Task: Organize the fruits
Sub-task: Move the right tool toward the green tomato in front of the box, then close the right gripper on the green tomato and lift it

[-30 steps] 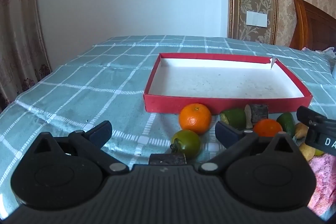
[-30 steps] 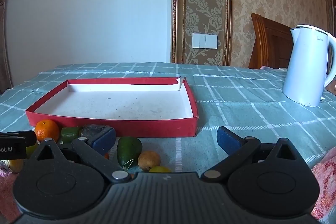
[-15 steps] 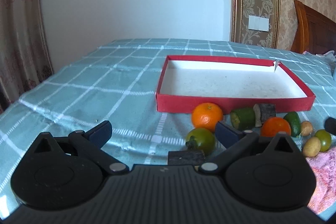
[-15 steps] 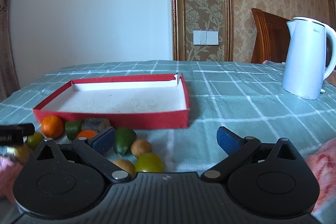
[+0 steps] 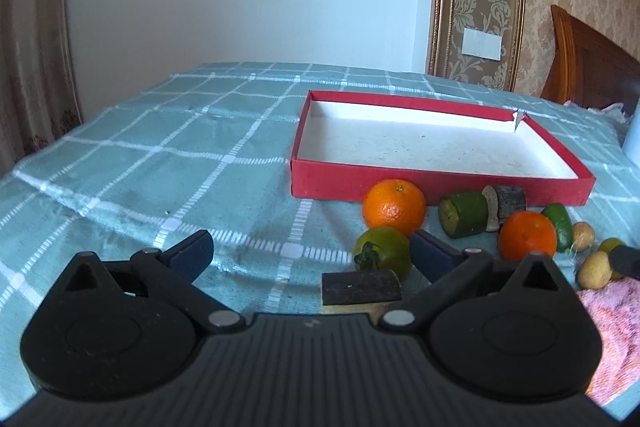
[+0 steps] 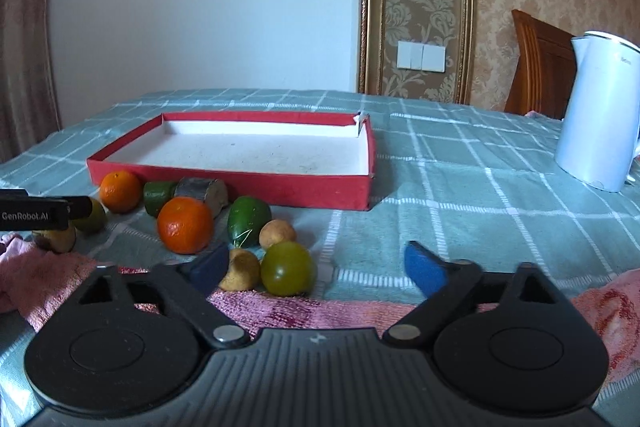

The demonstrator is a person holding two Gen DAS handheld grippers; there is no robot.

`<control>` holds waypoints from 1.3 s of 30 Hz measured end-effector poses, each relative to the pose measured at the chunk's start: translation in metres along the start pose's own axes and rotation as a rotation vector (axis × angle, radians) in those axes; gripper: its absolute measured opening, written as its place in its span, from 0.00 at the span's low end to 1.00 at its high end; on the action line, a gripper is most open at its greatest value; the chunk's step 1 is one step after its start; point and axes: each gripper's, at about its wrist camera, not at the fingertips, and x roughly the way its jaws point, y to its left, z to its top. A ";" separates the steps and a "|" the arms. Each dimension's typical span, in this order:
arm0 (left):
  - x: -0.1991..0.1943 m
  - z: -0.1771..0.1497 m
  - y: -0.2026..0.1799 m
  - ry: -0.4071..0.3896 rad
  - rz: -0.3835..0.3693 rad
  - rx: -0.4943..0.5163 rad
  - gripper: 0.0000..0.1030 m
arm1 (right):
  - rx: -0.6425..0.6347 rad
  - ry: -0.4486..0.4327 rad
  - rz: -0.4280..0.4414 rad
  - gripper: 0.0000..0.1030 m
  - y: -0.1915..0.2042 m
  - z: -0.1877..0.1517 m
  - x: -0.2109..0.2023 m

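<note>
An empty red tray point(image 5: 400, 183) point(image 6: 240, 185) lies on the checked cloth. In front of it lie two oranges point(image 5: 394, 205) point(image 6: 185, 225), a green tomato point(image 5: 384, 253), a cut green piece point(image 5: 464, 213), a dark cut piece point(image 5: 506, 199), a green avocado point(image 6: 249, 215), small brown fruits point(image 6: 277, 233) and a yellow-green fruit point(image 6: 287, 269). A dark block point(image 5: 360, 287) lies near the left gripper. My left gripper point(image 5: 310, 253) is open and empty, left of the fruit. My right gripper point(image 6: 316, 267) is open and empty, just behind the fruit.
A white kettle point(image 6: 600, 115) stands at the right of the table. A pink towel point(image 6: 320, 311) point(image 5: 612, 331) lies at the near edge. A wooden chair point(image 6: 540, 63) stands behind the table. The left gripper's side point(image 6: 36, 213) shows in the right wrist view.
Both grippers have pulled back and risen from the tray. More fruit and the pink towel now show in the right wrist view. Both stay open.
</note>
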 end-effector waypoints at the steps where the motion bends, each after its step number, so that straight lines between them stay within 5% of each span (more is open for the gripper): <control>1: 0.002 0.001 0.003 0.006 -0.009 -0.011 1.00 | 0.017 0.010 0.018 0.78 -0.003 0.001 0.001; 11: 0.007 -0.001 0.003 0.031 -0.056 -0.004 1.00 | 0.081 0.068 0.073 0.47 -0.016 0.011 0.013; 16: 0.010 -0.002 0.008 0.052 -0.084 -0.041 1.00 | 0.155 0.123 0.127 0.40 -0.030 0.017 0.020; 31: 0.008 -0.003 0.015 0.048 -0.127 -0.067 1.00 | 0.062 0.133 0.104 0.42 -0.023 0.024 0.026; 35: 0.010 -0.002 0.015 0.060 -0.127 -0.064 1.00 | 0.080 0.139 0.147 0.29 -0.025 0.025 0.025; 39: 0.011 -0.002 0.017 0.065 -0.135 -0.072 1.00 | 0.087 0.122 0.130 0.29 -0.024 0.023 0.024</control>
